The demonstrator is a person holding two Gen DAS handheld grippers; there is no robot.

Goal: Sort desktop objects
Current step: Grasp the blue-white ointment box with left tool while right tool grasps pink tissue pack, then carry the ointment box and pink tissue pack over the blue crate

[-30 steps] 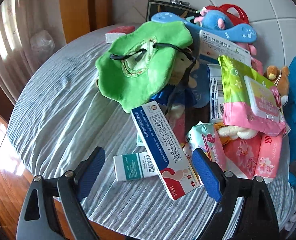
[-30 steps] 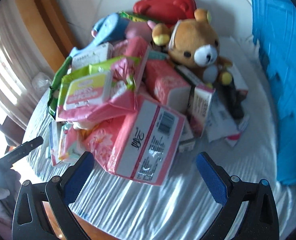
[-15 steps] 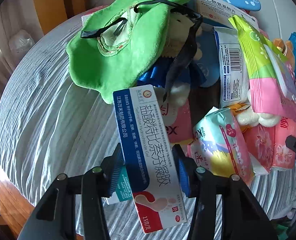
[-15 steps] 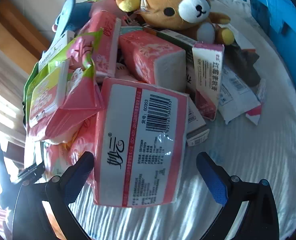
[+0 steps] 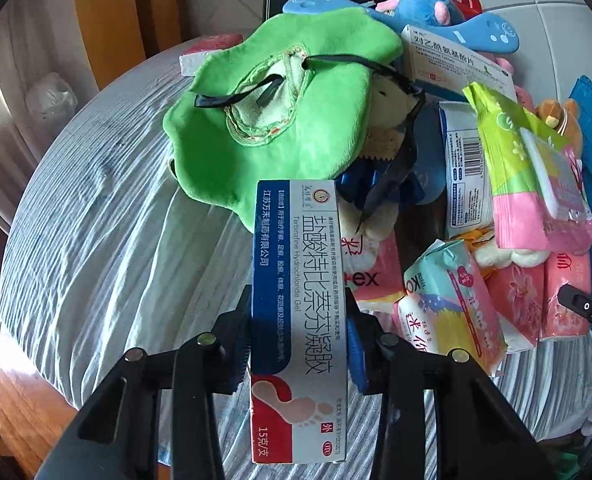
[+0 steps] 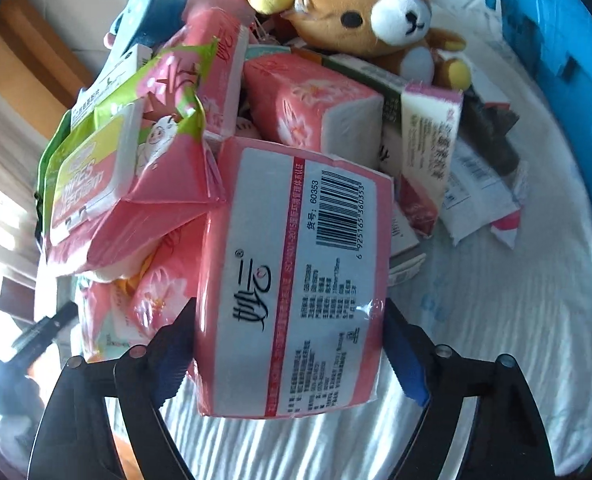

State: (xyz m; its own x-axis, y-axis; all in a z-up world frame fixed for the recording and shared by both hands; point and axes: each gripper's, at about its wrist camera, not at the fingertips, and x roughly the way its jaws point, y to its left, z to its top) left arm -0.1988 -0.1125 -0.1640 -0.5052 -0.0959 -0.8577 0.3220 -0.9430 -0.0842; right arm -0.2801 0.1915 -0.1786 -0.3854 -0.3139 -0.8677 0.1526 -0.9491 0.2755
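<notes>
The left tool (image 5: 299, 338) is closing its jaws on a long blue-and-white medicine box (image 5: 298, 312), and both blue pads are already pressing its long sides, so it is pinching that box near its lower half. The box is standing lengthwise out of the tool, over the near edge of the worktop (image 5: 107, 240), which is wearing a striped grey cloth. Just past the box's far end, a green plush hat (image 5: 279, 120) with black ribbons is sprawling over the middle of the heap. Further back, a blue plush toy (image 5: 420, 6) is lying towards the far edge, a white tablet box (image 5: 456, 66) leaning against it.

Over on the right, the right tool (image 6: 291, 354) is closing too, its blue pads sitting against the two sides of a pink tissue pack (image 6: 296, 280) with a barcode label; that pack is lying at the near side of the pile, close to the worktop's near edge. Left of it, a green-and-pink wipes packet (image 6: 107, 184) is slumping on the heap. Behind, another pink tissue pack (image 6: 312, 108) is resting higher up. At the far end a brown teddy bear (image 6: 376, 16) is sitting on top, and a blue crate (image 6: 556, 80) is standing along the right edge.
</notes>
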